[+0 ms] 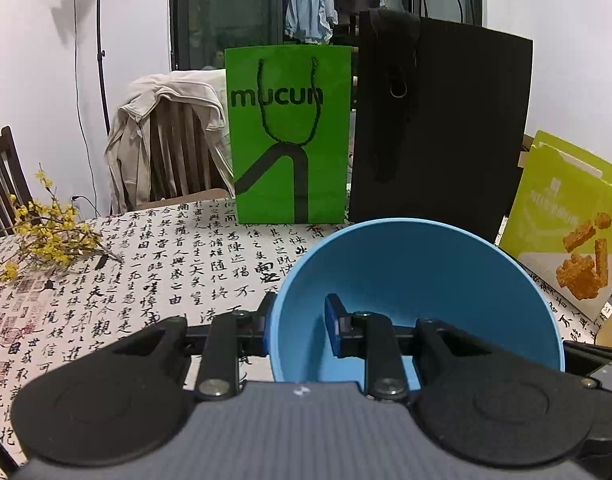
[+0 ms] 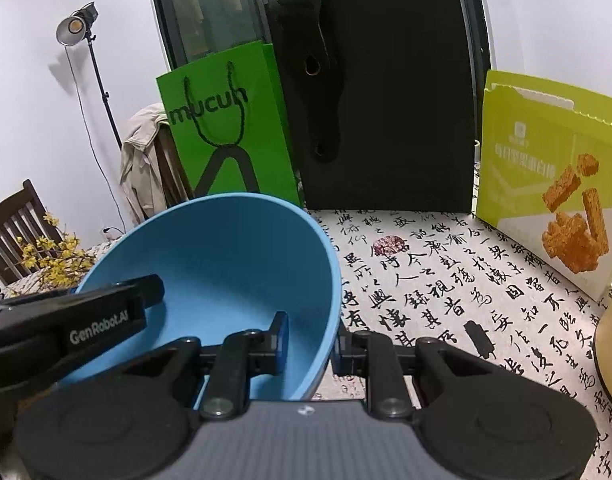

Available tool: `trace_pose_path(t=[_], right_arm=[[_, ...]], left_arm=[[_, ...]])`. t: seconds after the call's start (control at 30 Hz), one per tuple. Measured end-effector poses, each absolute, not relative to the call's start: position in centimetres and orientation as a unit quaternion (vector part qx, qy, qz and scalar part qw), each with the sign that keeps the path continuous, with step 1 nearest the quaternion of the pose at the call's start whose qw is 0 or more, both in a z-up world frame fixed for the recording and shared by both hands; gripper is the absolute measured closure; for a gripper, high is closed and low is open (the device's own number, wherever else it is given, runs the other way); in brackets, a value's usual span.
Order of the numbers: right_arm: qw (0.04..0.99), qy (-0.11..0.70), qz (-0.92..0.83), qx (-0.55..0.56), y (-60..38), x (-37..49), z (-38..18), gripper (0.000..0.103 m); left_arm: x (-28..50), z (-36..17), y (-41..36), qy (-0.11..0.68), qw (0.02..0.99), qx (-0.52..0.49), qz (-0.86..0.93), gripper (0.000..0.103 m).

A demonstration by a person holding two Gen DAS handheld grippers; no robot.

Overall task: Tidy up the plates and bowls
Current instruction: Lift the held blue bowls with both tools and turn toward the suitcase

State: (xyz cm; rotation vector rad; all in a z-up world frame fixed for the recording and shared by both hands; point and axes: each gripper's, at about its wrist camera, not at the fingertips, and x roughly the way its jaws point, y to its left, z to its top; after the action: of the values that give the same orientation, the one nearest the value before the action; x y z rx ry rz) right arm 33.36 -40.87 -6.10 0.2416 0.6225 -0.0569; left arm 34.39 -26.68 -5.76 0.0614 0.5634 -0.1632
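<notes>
Item: bowl (image 1: 418, 280), blue, lifted off worktop (image 1: 146, 264), 6 o'clock both views. L gripper (image 1: 298, 328) & R gripper (image 2: 310, 344) each clamped on rim, opposite sides. Step: carry. Next: needs level, matched move to stack spot.

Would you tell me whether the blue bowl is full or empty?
Empty: the blue bowl shows only bare blue inside in both wrist views, apart from the fingers on its rim.

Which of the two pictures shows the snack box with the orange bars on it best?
The right wrist view: the snack box shows nearly whole, front print and top flap visible. In the left wrist view the same box sits at the right edge, more distorted, with the blue bowl nearby.
</notes>
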Motion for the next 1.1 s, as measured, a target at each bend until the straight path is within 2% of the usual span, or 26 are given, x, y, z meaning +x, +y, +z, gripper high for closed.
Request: trace_pose_path(t=[1.1], right_arm=[[0.959,0.266,-0.020,0.100,-35.0,27.3,-2.5,0.083]], left_arm=[[27.4,-2.6,-20.6,0.236,0.968,0.007,-0.080,0.077]])
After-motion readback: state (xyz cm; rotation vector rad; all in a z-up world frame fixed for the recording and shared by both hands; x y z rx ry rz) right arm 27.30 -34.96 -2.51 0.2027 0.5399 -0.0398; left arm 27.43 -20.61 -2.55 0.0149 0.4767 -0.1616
